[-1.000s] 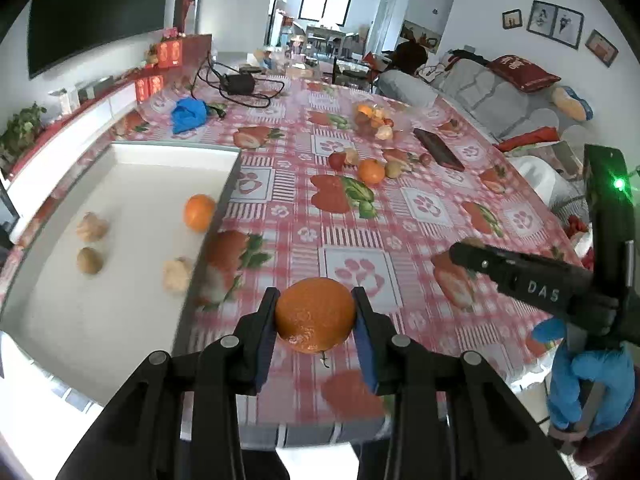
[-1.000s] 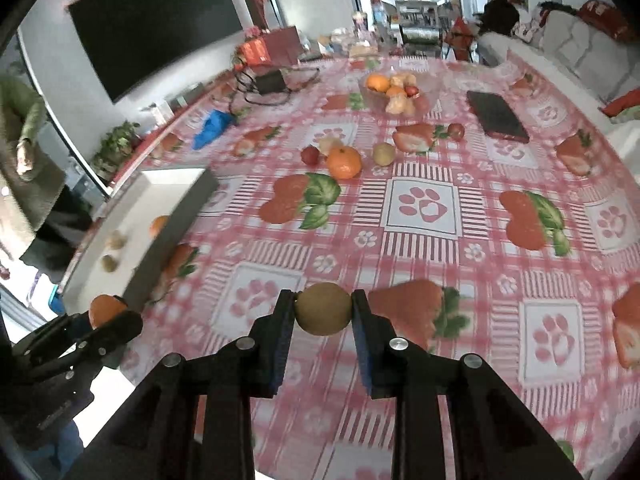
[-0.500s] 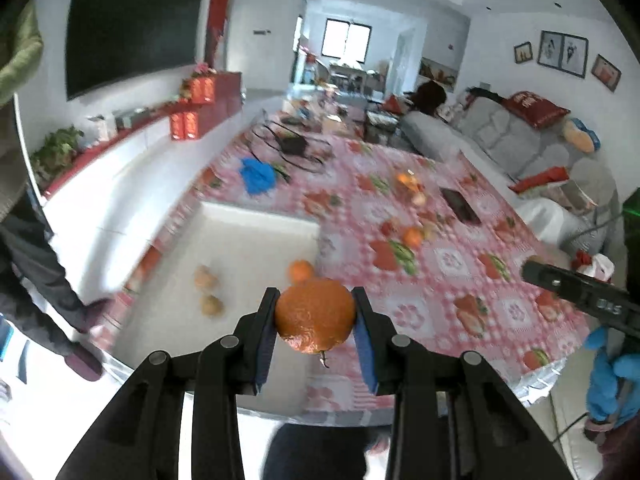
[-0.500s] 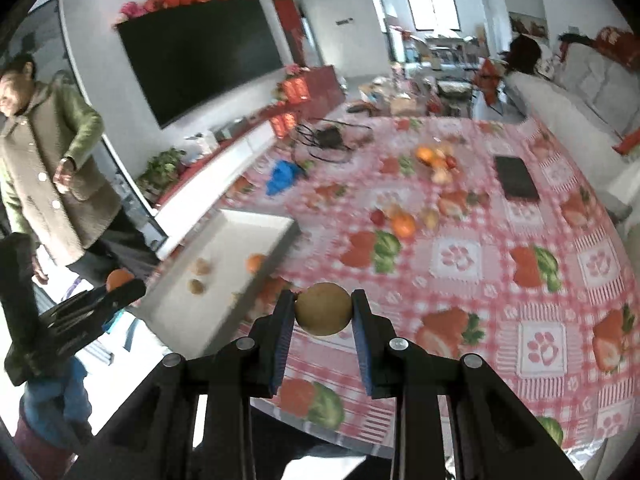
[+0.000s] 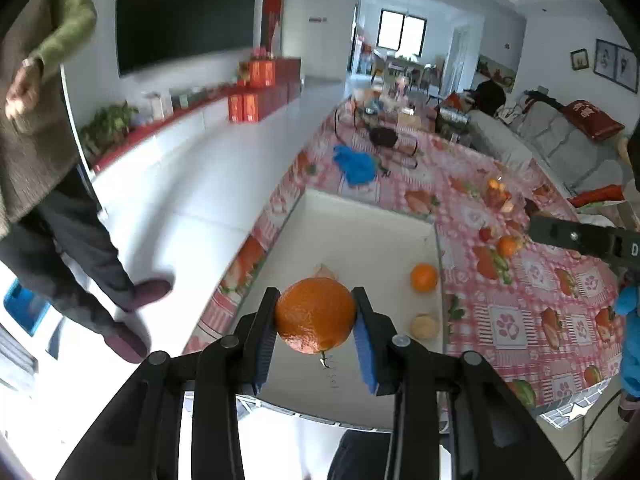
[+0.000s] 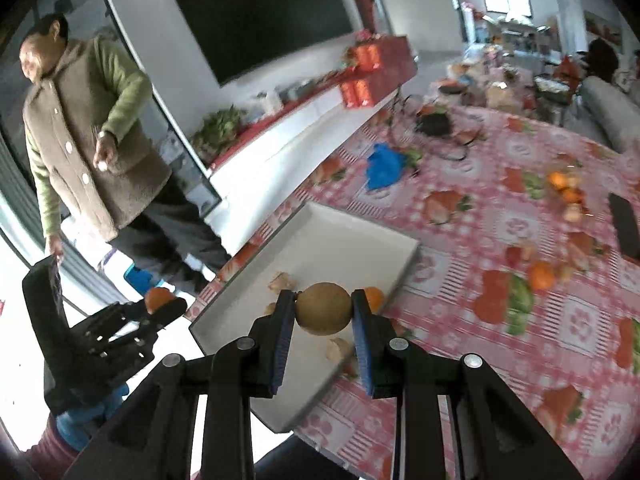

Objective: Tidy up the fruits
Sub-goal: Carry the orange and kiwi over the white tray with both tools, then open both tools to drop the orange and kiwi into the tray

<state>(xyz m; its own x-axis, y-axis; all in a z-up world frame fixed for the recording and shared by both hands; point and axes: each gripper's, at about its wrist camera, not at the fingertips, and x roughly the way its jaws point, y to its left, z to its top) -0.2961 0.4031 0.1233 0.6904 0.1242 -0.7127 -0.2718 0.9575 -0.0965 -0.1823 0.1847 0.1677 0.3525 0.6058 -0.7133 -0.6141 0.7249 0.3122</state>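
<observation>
The left tool (image 5: pixel 315 316) grips an orange (image 5: pixel 315 314) between its blue pads, held in the air above the near end of the white tray (image 5: pixel 352 216). The right tool (image 6: pixel 323 310) is clamped on a kiwi (image 6: pixel 323 309), also raised over the tray's near part.

The tray sits at the left edge of the bench (image 6: pixel 500 216), which is covered in a pink checked cloth with fruit prints. Inside the tray lie a small orange (image 5: pixel 423 277) by the right wall and a pale brown fruit (image 5: pixel 425 326) nearer, just beside that wall; another pale fruit (image 5: pixel 326 271) shows behind the held orange.

Further right on the bench a loose orange (image 5: pixel 507 246) sits among a few small fruits, and a far cluster of fruit (image 6: pixel 564 190) is blurred. A blue cloth (image 5: pixel 356 164) lies beyond the tray. A woman in a green and brown jacket (image 6: pixel 80 120) stands on the floor to the left.
</observation>
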